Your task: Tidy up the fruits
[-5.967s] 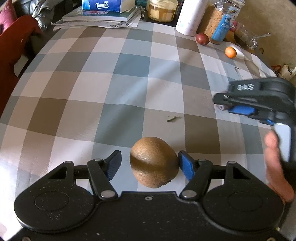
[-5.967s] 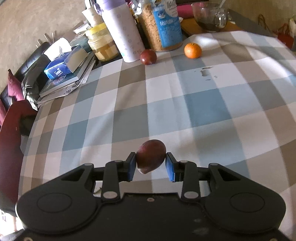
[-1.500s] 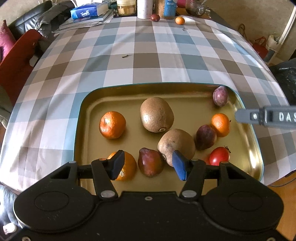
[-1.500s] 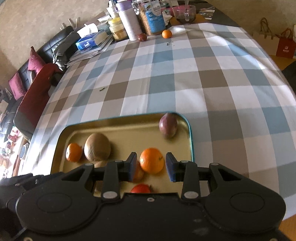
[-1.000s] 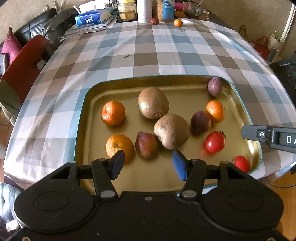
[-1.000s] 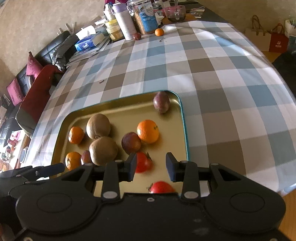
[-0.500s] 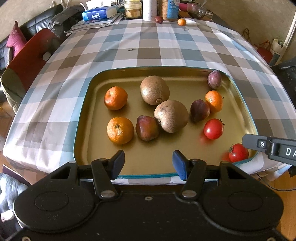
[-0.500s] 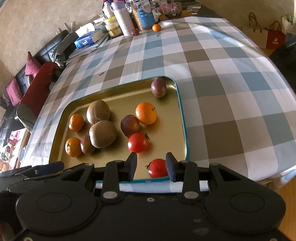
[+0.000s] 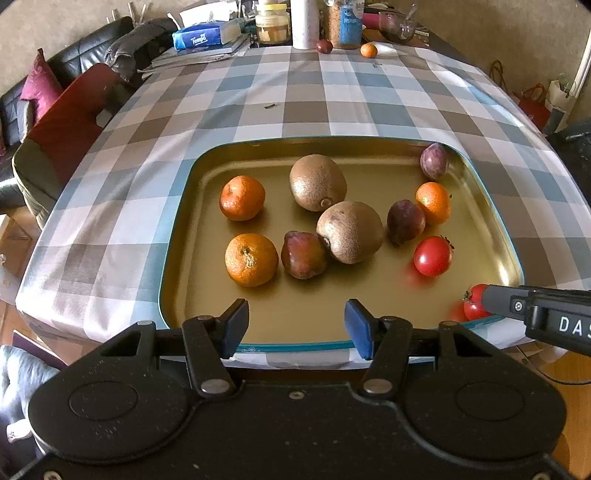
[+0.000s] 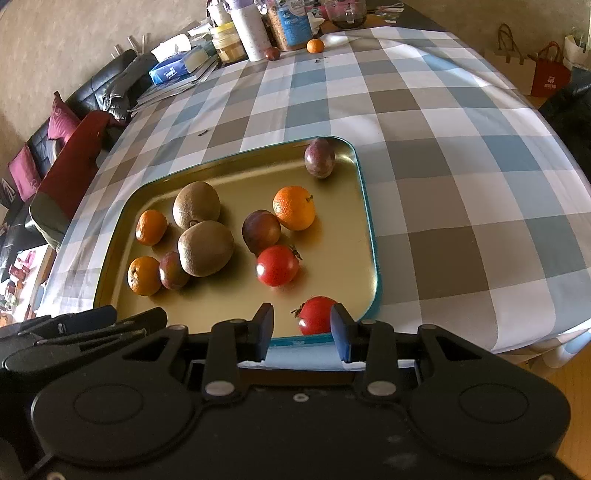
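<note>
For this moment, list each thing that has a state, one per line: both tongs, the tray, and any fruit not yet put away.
Left tongs: open, empty, hovering at the tray's near edge.
Right tongs: open, empty, above the near tomato.
Tray: flat on the table, holding ten fruits.
Orange: loose at the table's far end.
Dark fruit: loose beside the white bottle.
</note>
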A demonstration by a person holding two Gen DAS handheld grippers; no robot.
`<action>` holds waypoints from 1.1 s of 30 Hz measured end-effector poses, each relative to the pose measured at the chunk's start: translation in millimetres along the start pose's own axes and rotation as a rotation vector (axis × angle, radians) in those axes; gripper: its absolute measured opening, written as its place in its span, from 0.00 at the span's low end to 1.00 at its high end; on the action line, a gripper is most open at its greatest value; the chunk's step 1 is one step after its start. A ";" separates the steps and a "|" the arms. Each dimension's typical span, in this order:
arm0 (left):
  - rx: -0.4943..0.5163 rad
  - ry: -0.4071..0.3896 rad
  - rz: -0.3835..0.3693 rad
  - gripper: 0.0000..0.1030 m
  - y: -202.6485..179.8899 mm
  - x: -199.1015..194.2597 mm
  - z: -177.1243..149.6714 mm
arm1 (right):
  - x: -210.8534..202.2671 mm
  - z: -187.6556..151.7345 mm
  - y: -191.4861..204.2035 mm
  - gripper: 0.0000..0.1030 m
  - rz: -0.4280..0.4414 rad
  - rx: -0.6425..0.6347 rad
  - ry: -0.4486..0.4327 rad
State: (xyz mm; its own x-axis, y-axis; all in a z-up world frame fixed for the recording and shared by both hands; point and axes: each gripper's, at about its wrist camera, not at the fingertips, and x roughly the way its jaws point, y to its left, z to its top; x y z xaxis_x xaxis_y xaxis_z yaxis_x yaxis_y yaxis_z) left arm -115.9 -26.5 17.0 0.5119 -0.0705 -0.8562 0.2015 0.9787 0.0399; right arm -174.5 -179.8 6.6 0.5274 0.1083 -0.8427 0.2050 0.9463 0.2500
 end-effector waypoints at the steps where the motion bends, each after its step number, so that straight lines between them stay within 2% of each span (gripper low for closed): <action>1: 0.000 -0.001 0.002 0.60 0.1 -0.2 -0.3 | 0.2 -0.1 0.4 0.36 0.000 -0.002 0.002; 33: -0.007 0.010 -0.008 0.60 2.5 1.3 -2.8 | 5.9 -0.7 6.6 0.36 0.007 -0.015 0.024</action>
State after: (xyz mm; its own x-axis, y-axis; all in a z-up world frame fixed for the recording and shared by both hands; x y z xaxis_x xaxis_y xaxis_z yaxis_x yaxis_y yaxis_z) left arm -117.0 -23.6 14.5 0.5019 -0.0761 -0.8616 0.1998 0.9794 0.0299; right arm -170.6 -172.7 2.9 0.5086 0.1217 -0.8523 0.1894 0.9499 0.2486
